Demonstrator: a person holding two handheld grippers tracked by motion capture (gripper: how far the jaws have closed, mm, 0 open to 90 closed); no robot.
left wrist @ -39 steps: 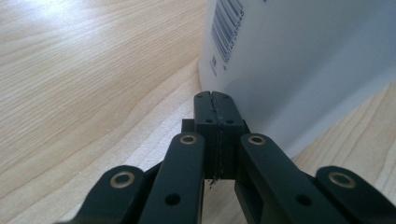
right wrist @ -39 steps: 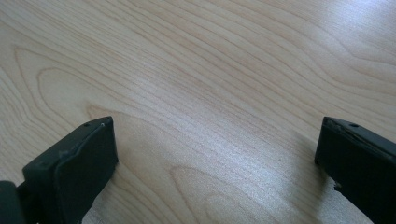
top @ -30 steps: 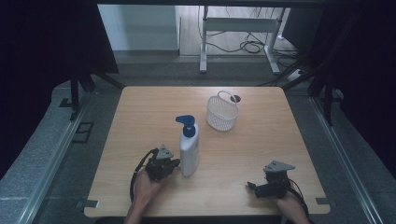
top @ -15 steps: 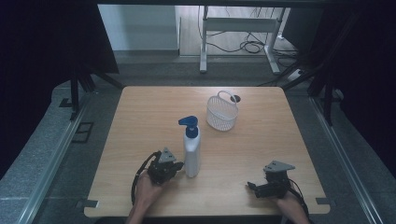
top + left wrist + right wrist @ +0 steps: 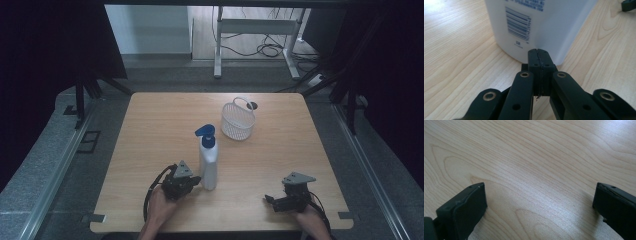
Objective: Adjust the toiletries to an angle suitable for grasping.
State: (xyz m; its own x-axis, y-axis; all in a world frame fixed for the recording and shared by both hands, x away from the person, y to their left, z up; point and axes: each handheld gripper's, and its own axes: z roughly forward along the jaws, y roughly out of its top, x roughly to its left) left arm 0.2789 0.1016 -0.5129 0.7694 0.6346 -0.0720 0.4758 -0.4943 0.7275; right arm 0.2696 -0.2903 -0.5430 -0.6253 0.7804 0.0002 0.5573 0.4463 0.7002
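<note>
Pump bottle [image 5: 208, 161] upright, lower centre of frame; left hand-held gripper [image 5: 192, 181] jaws pressed together at its base. Right hand-held gripper [image 5: 270, 201] gaping, lower right, over bare bench [image 5: 150, 130].

Wooden surface [image 5: 150, 150] — carries a white pump bottle [image 5: 208, 162] upright near the front and a white basket [image 5: 238, 121] farther back.

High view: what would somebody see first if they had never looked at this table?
A tall white pump bottle with a blue top stands upright near the table's front middle. The left tongs, shut, point at its base. Farther back sits a white mesh basket, and the right tongs rest open at the front right.
</note>
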